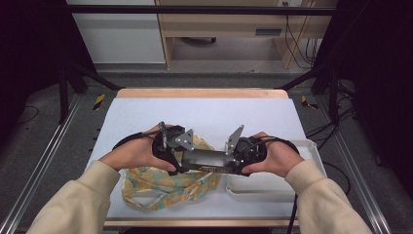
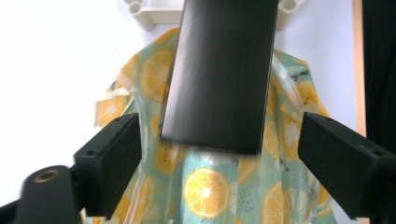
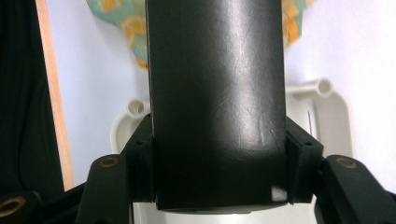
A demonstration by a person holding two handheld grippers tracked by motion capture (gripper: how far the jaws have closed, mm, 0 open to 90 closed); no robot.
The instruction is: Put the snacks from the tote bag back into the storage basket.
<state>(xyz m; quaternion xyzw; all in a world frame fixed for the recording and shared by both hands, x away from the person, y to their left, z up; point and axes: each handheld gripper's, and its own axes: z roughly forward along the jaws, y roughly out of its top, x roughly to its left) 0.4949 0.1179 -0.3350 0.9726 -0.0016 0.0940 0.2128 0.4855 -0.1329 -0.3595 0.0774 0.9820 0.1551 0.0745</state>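
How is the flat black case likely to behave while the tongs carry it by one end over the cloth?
The black case probably stays stiff: it spans level from the right tongs without sagging. Its glossy, faintly scratched face looks slippery, so it might slide. The left tongs stand open, so one grip bears it.

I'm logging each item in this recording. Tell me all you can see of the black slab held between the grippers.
The black slab is a flat, glossy rectangle with rounded corners and fine scratches, maybe plastic or glass. It lies roughly level above the table, over the fruit-print cloth and beside the white tray. The right gripper clamps one end between its jaws. The left gripper stands open at the other end, its jaws clear of the slab's sides.
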